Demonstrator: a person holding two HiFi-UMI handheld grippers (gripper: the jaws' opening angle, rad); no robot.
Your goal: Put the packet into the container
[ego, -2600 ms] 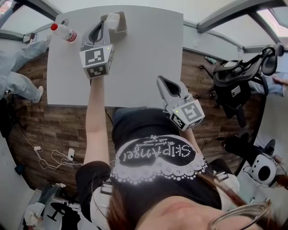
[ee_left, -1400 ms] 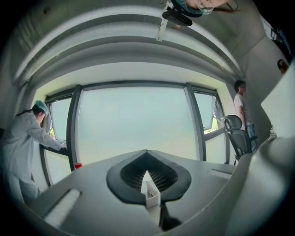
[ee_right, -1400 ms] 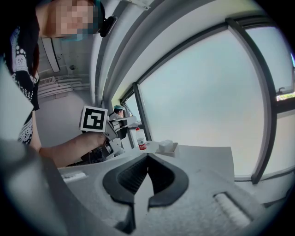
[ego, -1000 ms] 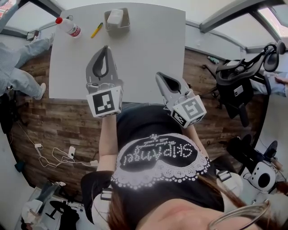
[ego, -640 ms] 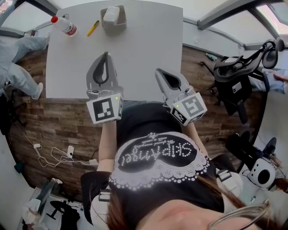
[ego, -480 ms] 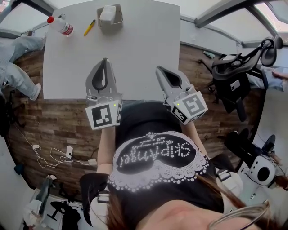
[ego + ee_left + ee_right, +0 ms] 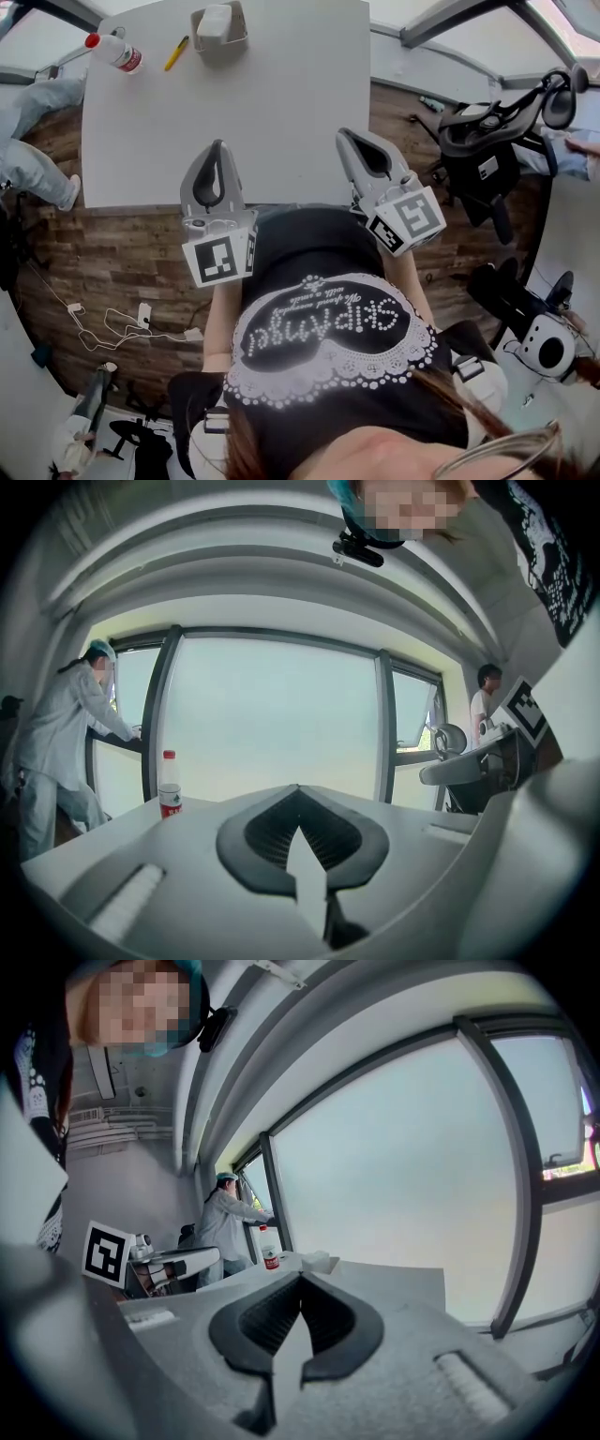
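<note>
Wood floor [image 7: 131, 246] lay around the white table [image 7: 272, 103] bearing a container [image 7: 240, 34] and a bottle [image 7: 112, 52]; left gripper [image 7: 217, 143] and right gripper [image 7: 343, 134] were closed, empty.

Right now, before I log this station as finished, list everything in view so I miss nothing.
table: one, white, centre
container: one, grey, table's far edge
packet: one, white, inside the container
pen: one, yellow, left of the container
bottle: one, clear with red cap, standing at the table's far left corner
office chair: one, black, right of the table
bystander: one, pale clothing, left of the table
left gripper: one, grey, fingers together, empty, at the table's near edge
right gripper: one, grey, fingers together, empty, at the table's near edge
</note>
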